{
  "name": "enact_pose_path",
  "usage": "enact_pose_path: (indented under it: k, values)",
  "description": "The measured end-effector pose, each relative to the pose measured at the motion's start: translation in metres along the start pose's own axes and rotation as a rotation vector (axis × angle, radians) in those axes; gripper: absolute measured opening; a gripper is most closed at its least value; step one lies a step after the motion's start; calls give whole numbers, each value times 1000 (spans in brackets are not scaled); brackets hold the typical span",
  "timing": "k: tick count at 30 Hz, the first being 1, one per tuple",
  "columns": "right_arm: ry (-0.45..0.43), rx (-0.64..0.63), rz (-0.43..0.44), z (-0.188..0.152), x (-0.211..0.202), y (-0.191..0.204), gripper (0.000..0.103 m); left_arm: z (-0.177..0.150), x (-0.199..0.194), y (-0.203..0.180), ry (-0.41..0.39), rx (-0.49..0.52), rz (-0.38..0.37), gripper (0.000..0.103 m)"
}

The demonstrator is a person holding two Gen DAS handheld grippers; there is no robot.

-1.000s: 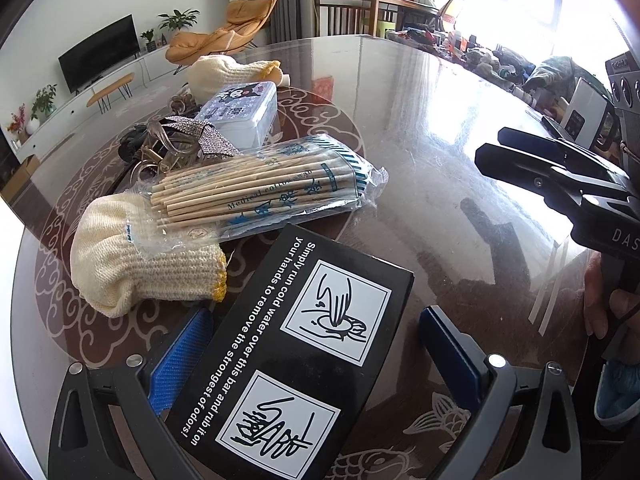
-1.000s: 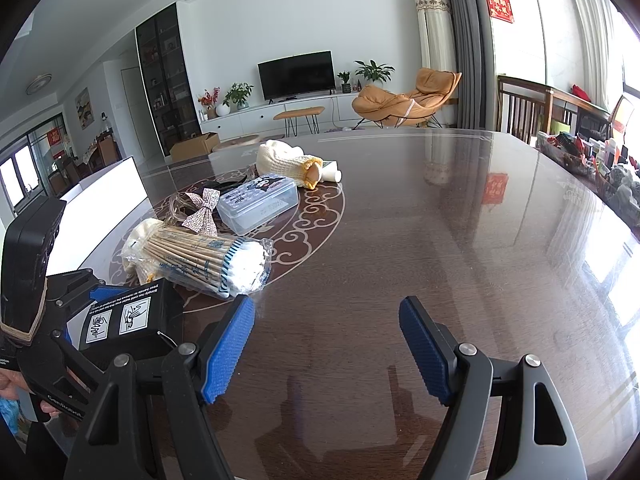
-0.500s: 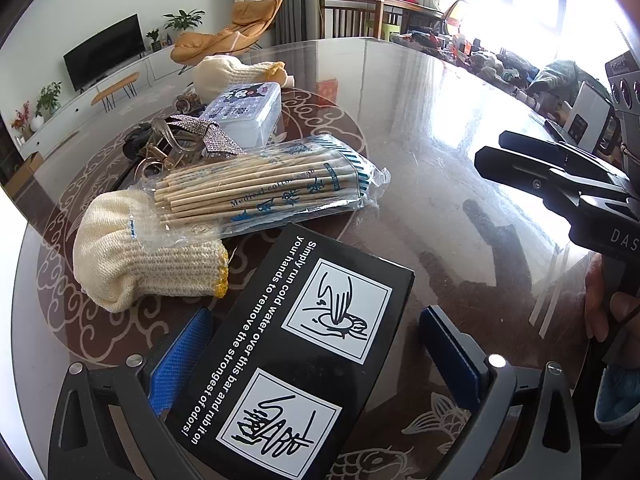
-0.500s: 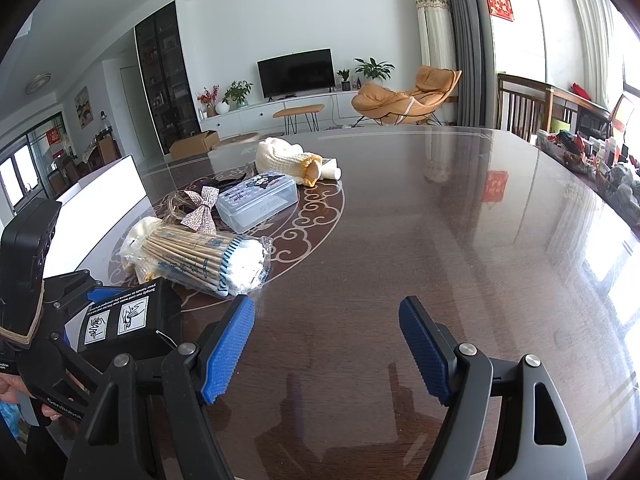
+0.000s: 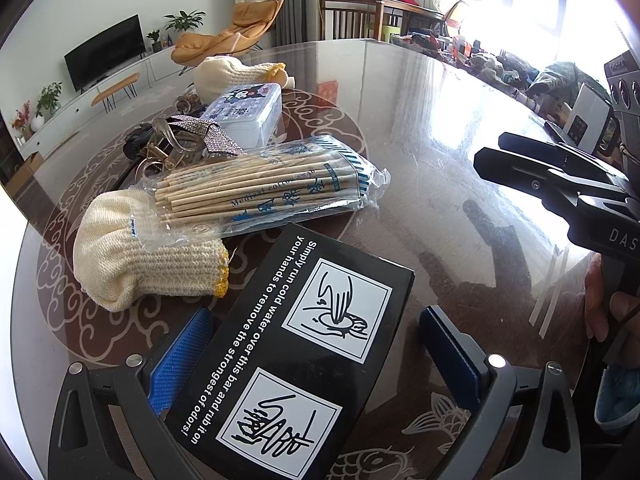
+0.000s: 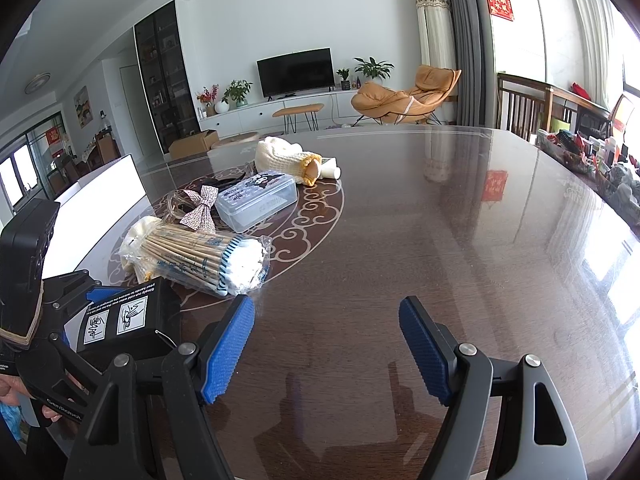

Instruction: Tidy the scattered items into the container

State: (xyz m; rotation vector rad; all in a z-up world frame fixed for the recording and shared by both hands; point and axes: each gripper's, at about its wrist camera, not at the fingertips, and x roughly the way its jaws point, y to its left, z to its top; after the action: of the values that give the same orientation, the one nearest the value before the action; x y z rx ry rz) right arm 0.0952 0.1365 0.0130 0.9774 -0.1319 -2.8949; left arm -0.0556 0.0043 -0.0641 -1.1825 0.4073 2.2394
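Black box (image 5: 296,344) printed with white instructions and two hand-washing pictures sits between the blue pads of the left gripper (image 5: 316,352); its left pad (image 5: 180,356) lies against the box's side, while a gap shows between the box and the right pad, so whether the box is truly clamped cannot be told. In the right wrist view the box (image 6: 120,316) appears raised off the table (image 6: 440,240) in that gripper. Just beyond it lie a bag of cotton swabs (image 5: 264,192) resting partly on a knitted cream glove (image 5: 148,264), then a sparkly bow (image 5: 216,140) and a clear lidded plastic tub (image 5: 244,116) with a cartoon label, and a second glove (image 5: 236,72) farther back. The right gripper (image 6: 326,356) hovers over bare tabletop, fingers wide apart and holding nothing.
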Motion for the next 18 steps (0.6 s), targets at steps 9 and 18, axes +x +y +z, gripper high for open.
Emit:
enact_pose_path:
  k: [9, 18]
  values:
    - [0, 0, 0, 0, 0, 0, 76, -1, 1, 0, 0, 0, 0, 103]
    - [1, 0, 0, 0, 0, 0, 76, -1, 1, 1, -1, 0, 0, 103]
